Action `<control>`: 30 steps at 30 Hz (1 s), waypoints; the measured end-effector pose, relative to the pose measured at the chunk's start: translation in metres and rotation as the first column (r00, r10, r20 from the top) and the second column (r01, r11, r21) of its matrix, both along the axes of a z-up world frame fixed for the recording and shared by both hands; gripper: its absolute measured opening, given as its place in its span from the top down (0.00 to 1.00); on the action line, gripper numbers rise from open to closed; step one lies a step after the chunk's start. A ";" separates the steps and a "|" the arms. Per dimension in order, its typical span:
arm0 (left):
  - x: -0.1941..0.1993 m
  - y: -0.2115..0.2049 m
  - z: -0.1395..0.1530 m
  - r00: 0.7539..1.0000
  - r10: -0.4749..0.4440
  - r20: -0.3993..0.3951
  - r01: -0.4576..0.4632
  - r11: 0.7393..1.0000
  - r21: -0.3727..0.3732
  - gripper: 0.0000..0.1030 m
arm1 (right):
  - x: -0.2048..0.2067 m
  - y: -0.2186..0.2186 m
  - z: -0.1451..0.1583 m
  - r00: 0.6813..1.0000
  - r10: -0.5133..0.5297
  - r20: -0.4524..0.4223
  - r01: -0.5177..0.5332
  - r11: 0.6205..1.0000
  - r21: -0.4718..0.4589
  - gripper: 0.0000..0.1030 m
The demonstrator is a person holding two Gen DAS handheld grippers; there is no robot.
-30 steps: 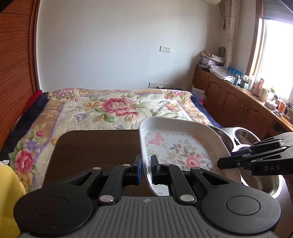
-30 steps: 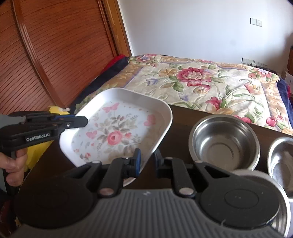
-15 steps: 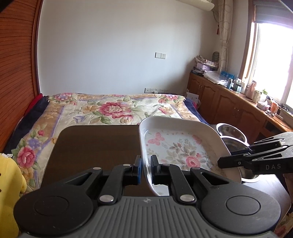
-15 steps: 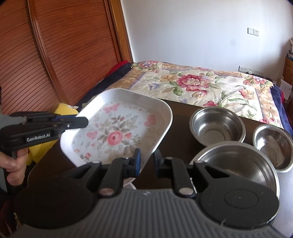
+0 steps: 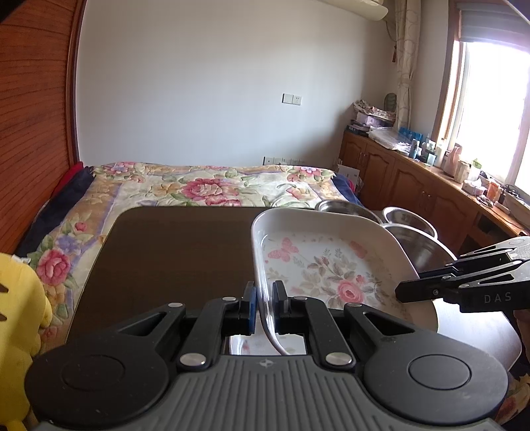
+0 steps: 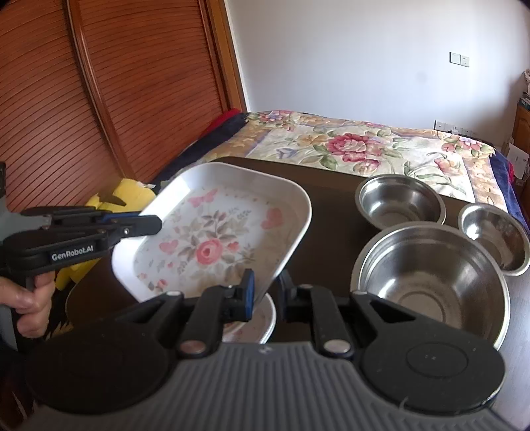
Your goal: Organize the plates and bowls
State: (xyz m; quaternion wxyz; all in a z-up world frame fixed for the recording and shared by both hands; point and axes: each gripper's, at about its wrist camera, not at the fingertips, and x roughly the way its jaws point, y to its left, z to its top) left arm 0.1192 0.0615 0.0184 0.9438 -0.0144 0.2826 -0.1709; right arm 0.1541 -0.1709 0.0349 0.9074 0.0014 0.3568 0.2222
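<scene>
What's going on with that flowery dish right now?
Left hand-held gripper and right hand-held gripper both clamped on the floral tray, held above the table. Three steel bowls beside it.

- A bedroom in a home: a bed (image 5: pixel 205 189) with a floral quilt (image 6: pixel 364 146) fills the middle of the room.
- A reddish wooden louvred wardrobe door (image 6: pixel 99 83) runs along one wall.
- Low wooden cabinets (image 5: pixel 407 179) stand under a bright window (image 5: pixel 493 109), their top crowded with bottles (image 5: pixel 417 146) and small household clutter.
- A patterned curtain (image 5: pixel 405 59) hangs beside the window; an air conditioner (image 5: pixel 357 8) sits high on the white wall.
- Wall switches (image 5: pixel 291 99) and sockets (image 5: pixel 281 161) mark the plain wall.
- A yellow plush toy (image 5: pixel 16 318) lies near the dark counter (image 5: pixel 172 245) at the foot of the bed.
</scene>
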 end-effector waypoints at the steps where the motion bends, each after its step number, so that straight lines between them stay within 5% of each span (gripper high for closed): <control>1: -0.004 0.001 -0.002 1.000 0.001 -0.001 -0.001 1.000 -0.002 0.64 | -0.002 0.000 -0.001 1.000 0.002 -0.001 -0.002 1.000 -0.001 0.83; 11: -0.030 0.011 -0.030 0.999 0.023 -0.050 -0.025 0.999 -0.040 0.64 | -0.033 0.004 -0.017 0.999 0.043 -0.013 -0.043 0.999 -0.009 0.83; 30: -0.027 0.008 -0.050 0.996 0.031 -0.081 -0.029 0.999 0.020 0.64 | -0.038 0.012 -0.037 0.997 0.056 -0.049 -0.057 0.998 -0.014 0.83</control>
